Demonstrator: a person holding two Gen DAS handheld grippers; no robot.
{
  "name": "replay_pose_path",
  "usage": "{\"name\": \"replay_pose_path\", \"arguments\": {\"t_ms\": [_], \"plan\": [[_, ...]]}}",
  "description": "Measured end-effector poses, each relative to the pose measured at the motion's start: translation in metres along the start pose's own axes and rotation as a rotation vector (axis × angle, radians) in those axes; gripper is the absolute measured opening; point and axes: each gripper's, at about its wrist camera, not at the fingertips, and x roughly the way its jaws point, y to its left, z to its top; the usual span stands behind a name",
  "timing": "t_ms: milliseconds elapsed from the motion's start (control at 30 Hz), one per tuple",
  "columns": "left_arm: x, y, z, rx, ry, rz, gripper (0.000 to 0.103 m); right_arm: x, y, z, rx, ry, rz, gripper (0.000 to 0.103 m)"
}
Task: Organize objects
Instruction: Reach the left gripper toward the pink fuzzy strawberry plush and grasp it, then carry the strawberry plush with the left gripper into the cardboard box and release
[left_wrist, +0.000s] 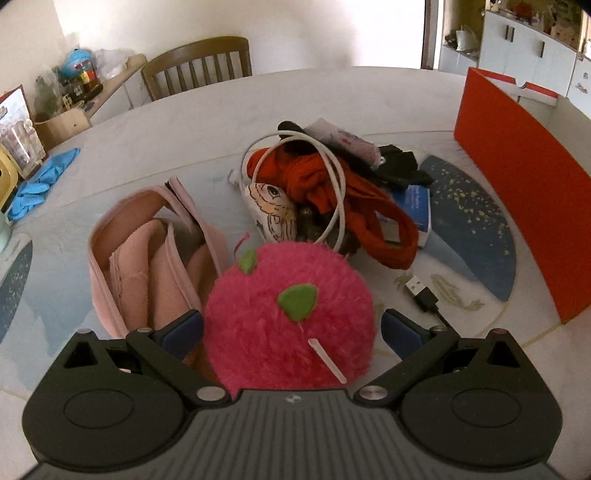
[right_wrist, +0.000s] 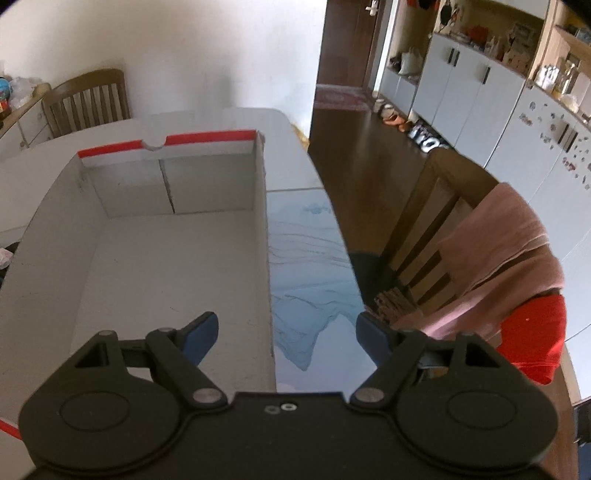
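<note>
The left hand-held gripper (left_wrist: 291, 328) clamps the pink plush ball (left_wrist: 291, 314), raised near the pink pouch (left_wrist: 147, 254); its soft fur could slip free. Farther right, the right hand-held gripper (right_wrist: 288, 332) gapes empty over the red box (right_wrist: 166, 236).

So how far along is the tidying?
Barely begun. Done: nothing, the box is empty. In hand: the left gripper holds the pink plush ball; the right gripper hangs open over the box's edge. Left: the pile, pink pouch and USB cable.
</note>
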Motion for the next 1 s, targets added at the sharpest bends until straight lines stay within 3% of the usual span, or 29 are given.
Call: {"name": "replay_pose_path", "arguments": {"t_ms": [167,300,400,500,667,733,1000], "plan": [[0.002,0.002,0.001,-0.027,-0.002,0.004,0.101,0.008,-0.001,0.003,-0.003,0.032,0.001,0.054],[0.001,0.001,0.002,-0.032,-0.002,0.02,0.092,0.012,-0.003,0.005,-0.003,0.038,-0.005,0.046],[-0.002,0.002,0.001,-0.042,-0.004,0.021,0.088,0.013,-0.005,0.004,0.0,0.044,0.003,0.032],[-0.004,0.001,0.001,-0.048,0.0,0.033,0.085,0.012,-0.005,0.004,-0.009,0.041,0.013,0.028],[-0.013,-0.002,0.001,-0.056,-0.003,0.044,0.083,0.011,0.002,0.004,-0.041,0.038,0.032,0.009],[-0.018,-0.003,0.002,-0.066,0.002,0.051,0.082,0.011,0.004,0.004,-0.05,0.037,0.042,0.004],[-0.061,-0.01,0.021,-0.084,-0.033,0.039,0.082,0.008,0.003,0.006,-0.051,0.035,0.067,0.002]]}}
